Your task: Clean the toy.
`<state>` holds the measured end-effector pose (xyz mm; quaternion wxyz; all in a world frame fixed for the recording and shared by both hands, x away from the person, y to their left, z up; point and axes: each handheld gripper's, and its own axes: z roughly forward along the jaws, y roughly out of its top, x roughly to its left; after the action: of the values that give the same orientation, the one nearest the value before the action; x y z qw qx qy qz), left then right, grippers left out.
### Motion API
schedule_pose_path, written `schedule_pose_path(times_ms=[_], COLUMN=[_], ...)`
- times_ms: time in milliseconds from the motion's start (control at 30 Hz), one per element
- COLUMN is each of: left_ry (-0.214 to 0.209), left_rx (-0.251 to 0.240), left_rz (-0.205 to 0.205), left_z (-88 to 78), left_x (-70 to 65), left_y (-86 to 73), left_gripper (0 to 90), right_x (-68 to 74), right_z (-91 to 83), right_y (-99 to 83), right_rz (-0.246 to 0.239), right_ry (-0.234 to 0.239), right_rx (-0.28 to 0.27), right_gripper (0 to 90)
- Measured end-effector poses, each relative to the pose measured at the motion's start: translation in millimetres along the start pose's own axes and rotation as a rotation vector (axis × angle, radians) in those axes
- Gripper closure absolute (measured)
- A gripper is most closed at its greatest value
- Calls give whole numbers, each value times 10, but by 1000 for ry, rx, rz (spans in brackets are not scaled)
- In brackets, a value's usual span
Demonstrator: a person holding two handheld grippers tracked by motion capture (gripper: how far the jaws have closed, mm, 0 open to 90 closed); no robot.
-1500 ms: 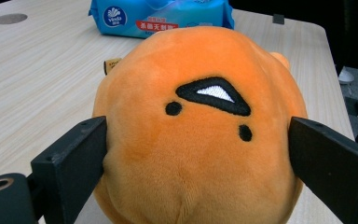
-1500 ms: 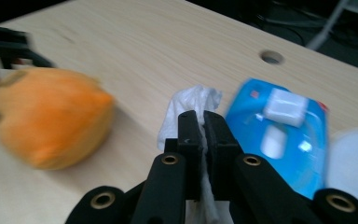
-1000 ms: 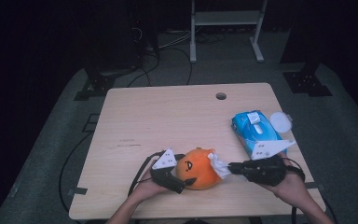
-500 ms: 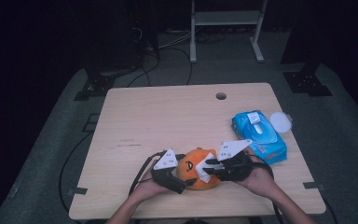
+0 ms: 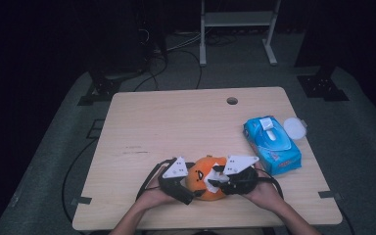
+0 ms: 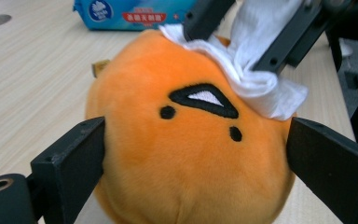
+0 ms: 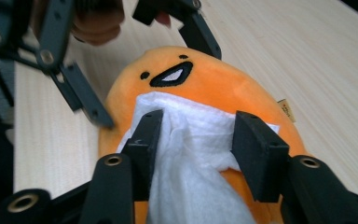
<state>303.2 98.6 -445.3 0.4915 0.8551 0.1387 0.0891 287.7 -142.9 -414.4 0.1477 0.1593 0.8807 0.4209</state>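
Observation:
An orange plush toy (image 5: pixel 201 172) with a stitched face lies near the table's front edge. My left gripper (image 5: pixel 192 185) is shut on it, one jaw pressed against each side of the plush toy (image 6: pixel 186 158). A crumpled white wipe (image 7: pixel 191 154) rests on top of the toy. My right gripper (image 7: pixel 196 126) comes in from the right and stands over the toy. Its jaws have just been opening, and the wipe (image 6: pixel 261 84) sits loose between them.
A blue pack of wet wipes (image 5: pixel 271 144) lies at the right of the wooden table (image 5: pixel 176 122), with a round white lid (image 5: pixel 294 128) beside it. A cable hole (image 5: pixel 232 101) is near the far edge. A metal stand (image 5: pixel 237 19) is on the floor behind.
My right gripper has moved left from beside the blue pack and come down onto the plush toy with the wipe. Its jaws have spread apart. My left gripper has kept still on the toy.

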Motion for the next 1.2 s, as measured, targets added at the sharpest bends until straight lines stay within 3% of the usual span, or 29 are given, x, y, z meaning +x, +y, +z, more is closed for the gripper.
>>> schedule_pose_path(times_ms=[100, 333, 400, 533, 733, 1067, 1167, 1200], left_ry=[-6, 18, 18, 28, 35, 33, 40, 38], left_rx=[-11, 32, 27, 24, 21, 9, 8, 9], left_rz=[-18, 11, 7, 5, 3, -20, -29, -53], left_z=[-44, 13, 17, 21, 36, 37, 52, 73], left_x=[20, -14, -5, -1, 3, 42, 45, 78], left_y=[0, -17, -25, -35, -31, -57, -52, -47], left_gripper=[66, 92, 97, 117, 137, 137, 137, 137], right_x=[40, 75, 123, 155, 98, -15, -22, 12], right_z=[4, 31, 23, -1, -125, -291, -313, -294], right_y=[-19, -24, -14, 8, -8, -144, -171, -150], right_rz=[-2, 16, -10, -11, 31, 75, 90, 87], right_ry=[-23, -40, -70, -96, -83, -100, -96, -87], right_rx=[-1, -3, 3, 9, 11, 37, 37, 28], right_gripper=[555, 585, 630, 706, 780, 794, 797, 799])
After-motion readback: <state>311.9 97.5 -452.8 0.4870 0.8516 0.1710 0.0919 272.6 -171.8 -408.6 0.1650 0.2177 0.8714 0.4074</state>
